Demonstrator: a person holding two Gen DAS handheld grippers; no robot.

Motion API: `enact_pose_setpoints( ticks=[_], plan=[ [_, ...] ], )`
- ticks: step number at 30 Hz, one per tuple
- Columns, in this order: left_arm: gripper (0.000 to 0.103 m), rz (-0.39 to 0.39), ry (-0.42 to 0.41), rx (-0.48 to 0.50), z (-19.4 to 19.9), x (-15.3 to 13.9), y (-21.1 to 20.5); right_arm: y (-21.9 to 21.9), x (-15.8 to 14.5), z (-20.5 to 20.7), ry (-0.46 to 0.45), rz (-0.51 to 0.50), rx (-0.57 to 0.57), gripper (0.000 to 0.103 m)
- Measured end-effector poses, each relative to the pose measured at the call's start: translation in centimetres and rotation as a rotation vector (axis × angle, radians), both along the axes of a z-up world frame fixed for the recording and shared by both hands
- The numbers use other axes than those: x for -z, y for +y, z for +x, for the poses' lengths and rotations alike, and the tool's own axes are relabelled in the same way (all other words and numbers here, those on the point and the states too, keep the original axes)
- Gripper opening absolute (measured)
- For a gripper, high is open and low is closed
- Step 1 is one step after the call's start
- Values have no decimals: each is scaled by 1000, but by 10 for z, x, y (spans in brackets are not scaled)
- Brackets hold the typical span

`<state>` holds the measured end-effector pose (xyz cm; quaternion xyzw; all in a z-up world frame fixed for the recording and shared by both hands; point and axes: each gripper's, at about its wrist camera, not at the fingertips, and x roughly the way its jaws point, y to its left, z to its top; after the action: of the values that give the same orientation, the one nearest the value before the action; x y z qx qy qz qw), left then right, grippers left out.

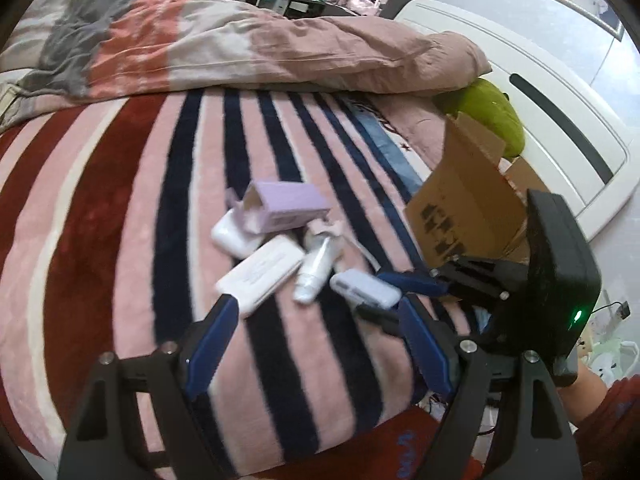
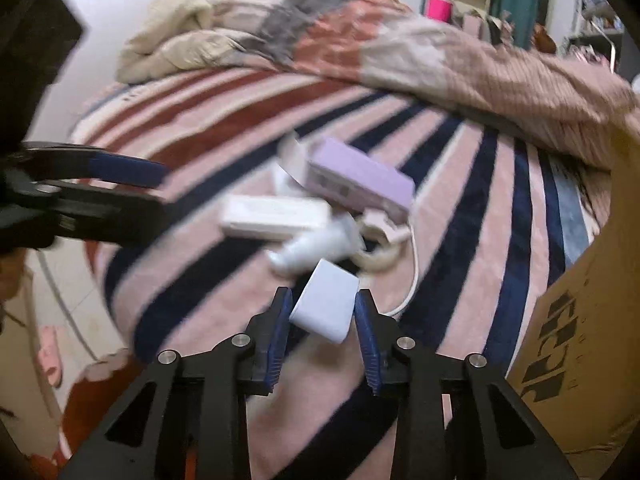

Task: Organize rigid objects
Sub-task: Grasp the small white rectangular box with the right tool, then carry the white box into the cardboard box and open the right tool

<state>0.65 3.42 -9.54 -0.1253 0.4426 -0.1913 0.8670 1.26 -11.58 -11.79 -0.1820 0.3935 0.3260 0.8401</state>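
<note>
Bed: striped blanket [image 1: 120, 240] in pink, dark red and navy covers the mattress and serves as the work surface; a rumpled duvet [image 1: 240, 48] is pushed to the far side, which leaves the stripes free for sorting.
Cardboard box [image 1: 464, 208]: stands open on the blanket to the right of the pile, flaps up, close to the right gripper; judged to be the place the items are meant to go, since it sits within easy reach.
Pile of items: lies together mid-blanket, pieces touching or overlapping, so each has to be picked off singly.
Purple carton [image 1: 286, 204]: at the far edge of the pile, end flap open, resting partly on the white pieces.
Flat white case [image 1: 260, 270]: nearest the left gripper, lying flat.
White tube [image 1: 316, 274]: lies just beside the flat case, cap toward the camera.
Rounded white case [image 1: 232, 236]: tucked under the carton's near end.
White cable [image 2: 412, 276]: trails from the pile toward the near edge.
Pale blue box [image 2: 326, 306]: the item now being worked; it sits tilted between the right gripper's pads at the pile's near edge, on or just above the blanket.
Right gripper [image 2: 322, 320]: narrowed round the pale blue box, pads at its two sides; blur hides whether both press firmly.
Left gripper [image 1: 316, 340]: spread wide, holding nothing, poised above the blanket short of the flat white case, likely waiting its turn.
</note>
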Motion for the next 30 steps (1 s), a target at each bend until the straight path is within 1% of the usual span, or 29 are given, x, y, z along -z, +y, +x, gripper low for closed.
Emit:
enact_pose_setpoints(
  ticks=[2,4,6,7,8,10,15,16,17,18,19,22,25,28,30],
  plan=[
    [80,13,-6,-3,0,-3,-5,0,3,3,35,-30,10,28],
    [80,10,-5,1,-3,-3,-6,-10,12,8,80,-18,64,28],
    [80,14,5,3,-5,-1,-6,-21,22,13,110,-8,119,31],
    [80,24,13,-2,-5,1,-6,-27,25,14,125,15,144,41],
    [80,30,20,-7,-5,3,-6,-31,27,15,142,47,159,49],
    [80,28,30,-14,-4,5,-5,-34,29,17,168,87,164,49],
    [80,21,30,-10,-2,6,-3,-24,30,14,174,121,171,49],
    [80,23,31,-10,-2,6,-3,-20,33,14,157,104,190,49],
    [80,23,31,-12,-2,6,-3,-17,35,14,131,72,224,46],
    [80,24,33,-13,-3,7,-1,-16,36,16,115,62,246,40],
    [80,24,33,-14,-4,7,0,-16,37,15,98,54,262,25],
    [80,14,32,-8,-5,6,4,-19,30,6,65,66,249,25],
    [80,-16,26,15,-4,3,0,-22,17,-9,17,59,217,25],
    [80,-61,4,63,-4,-7,-8,-23,-5,-25,-21,88,165,25],
    [80,-78,-14,80,-4,-17,-11,-19,-19,-32,-32,122,123,25]
  ],
)
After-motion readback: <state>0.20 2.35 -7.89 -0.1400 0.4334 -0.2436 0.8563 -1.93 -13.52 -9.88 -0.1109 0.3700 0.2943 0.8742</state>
